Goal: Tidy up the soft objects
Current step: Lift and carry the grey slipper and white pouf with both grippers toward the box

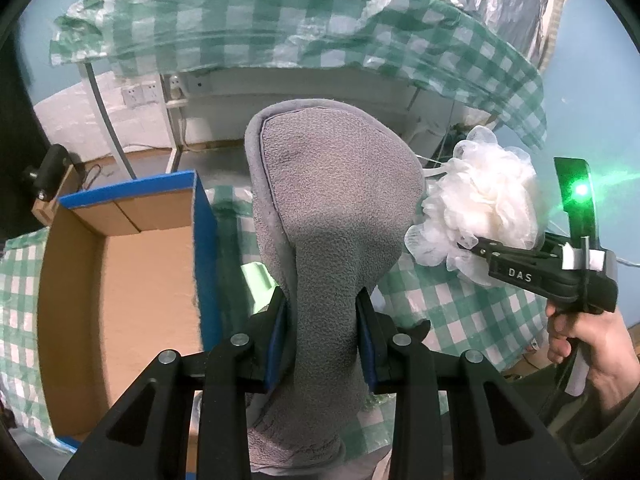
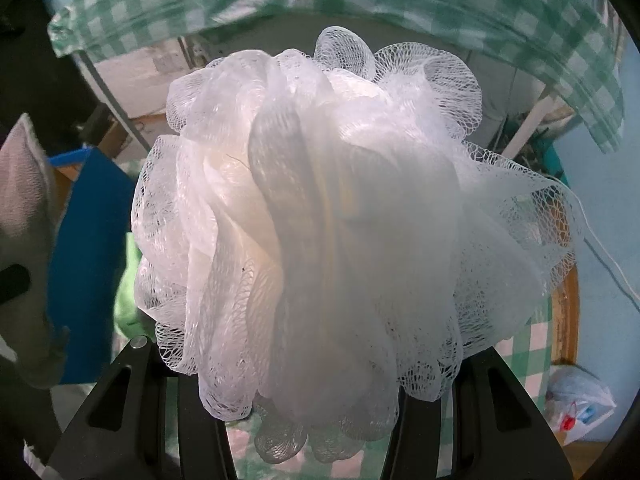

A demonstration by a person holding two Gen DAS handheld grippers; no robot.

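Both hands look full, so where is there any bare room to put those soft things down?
The roomiest spot is the bare floor of the cardboard box, inside its blue-edged walls. There is also open checked cloth between the grey slipper and the white mesh bath puff. It looks crowded between box and slipper, where something green lies.

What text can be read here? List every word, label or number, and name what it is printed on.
"DAS": white letters on the black body of the right gripper, which is shut on the white mesh bath sponge.
Embroidered script near the lower edge of the grey fleece slipper, held in the left gripper: too small to read.
Red and blue print on the clear plastic bag: too blurred to read.
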